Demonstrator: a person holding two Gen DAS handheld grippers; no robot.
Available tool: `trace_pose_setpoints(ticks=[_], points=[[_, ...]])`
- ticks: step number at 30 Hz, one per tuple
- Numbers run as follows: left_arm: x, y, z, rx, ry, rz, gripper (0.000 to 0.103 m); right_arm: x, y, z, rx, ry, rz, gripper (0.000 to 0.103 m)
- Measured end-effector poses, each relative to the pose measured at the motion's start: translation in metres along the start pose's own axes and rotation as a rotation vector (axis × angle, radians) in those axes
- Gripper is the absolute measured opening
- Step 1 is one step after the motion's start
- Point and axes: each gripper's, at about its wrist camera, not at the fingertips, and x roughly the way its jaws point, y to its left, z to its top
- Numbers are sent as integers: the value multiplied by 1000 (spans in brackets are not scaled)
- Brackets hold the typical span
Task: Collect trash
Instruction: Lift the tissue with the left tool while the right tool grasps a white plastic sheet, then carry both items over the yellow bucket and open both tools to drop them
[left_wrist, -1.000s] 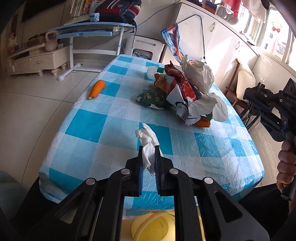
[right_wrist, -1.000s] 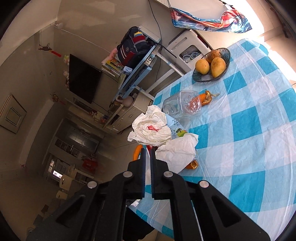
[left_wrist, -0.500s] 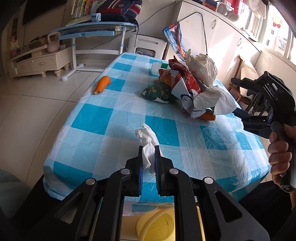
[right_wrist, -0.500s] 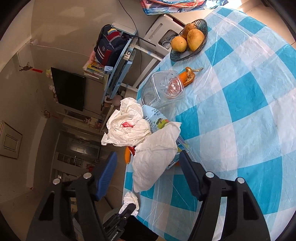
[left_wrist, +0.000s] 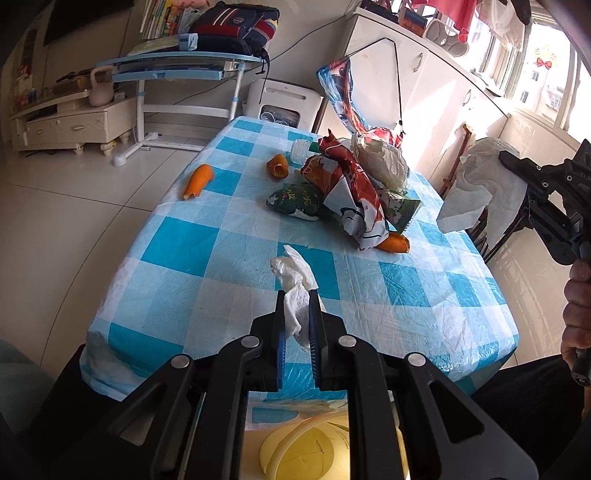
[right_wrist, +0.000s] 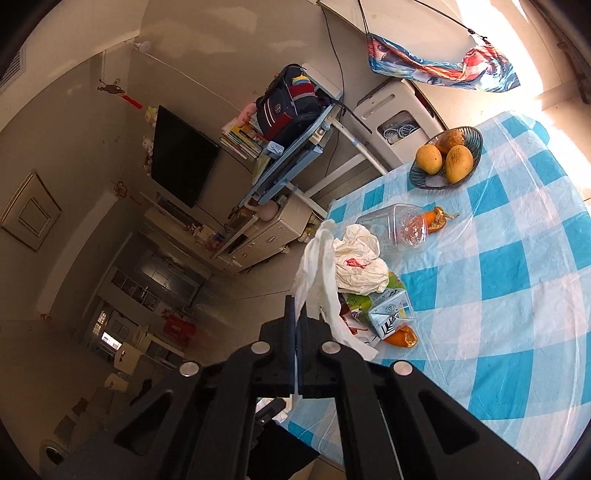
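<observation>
Two hand-held grippers, each pinching paper trash. Left hand-held gripper (left_wrist: 297, 321): jaws pressed on a crumpled white tissue (left_wrist: 295, 280), held above the near edge of the blue-checked surface (left_wrist: 177, 251). Right hand-held gripper (right_wrist: 296, 314): jaws have just been closing and now clamp a white paper napkin (right_wrist: 317, 273), lifted clear at the right side of the surface. Trash pile (left_wrist: 354, 184) at centre: red snack wrapper, green packet, white plastic bag, small carton. Orange peel pieces lie left and far of the pile. Fruit bowl (right_wrist: 445, 158) stands at the far end.
</observation>
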Motion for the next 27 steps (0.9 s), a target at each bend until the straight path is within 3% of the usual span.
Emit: trace_pose_setpoints(ticks=[4, 9, 13, 17, 19, 20, 21, 24, 27], points=[[-12, 1, -6, -10, -3, -27, 10, -12, 21, -34, -56, 88, -5, 1], [-28, -1, -22, 1, 19, -50, 10, 2, 24, -109, -86, 289, -108, 1], [-34, -15, -47, 55, 88, -64, 10, 24, 8, -162, -82, 443, -240, 1], [-32, -34, -79, 108, 205, -79, 10, 41, -1, -185, -131, 573, -365, 2], [-24, -39, -95, 114, 281, -88, 10, 42, -9, -185, -120, 578, -410, 15], [-19, -41, -103, 120, 316, -85, 11, 40, -14, -182, -111, 566, -440, 37], [-15, -43, -109, 133, 354, -85, 11, 37, -19, -179, -97, 548, -462, 48], [-3, -50, -122, 178, 430, -74, 15, 29, -26, -170, -58, 504, -460, 49], [-9, -53, -121, 197, 396, -42, 34, 20, -23, -166, -61, 432, -437, 56]])
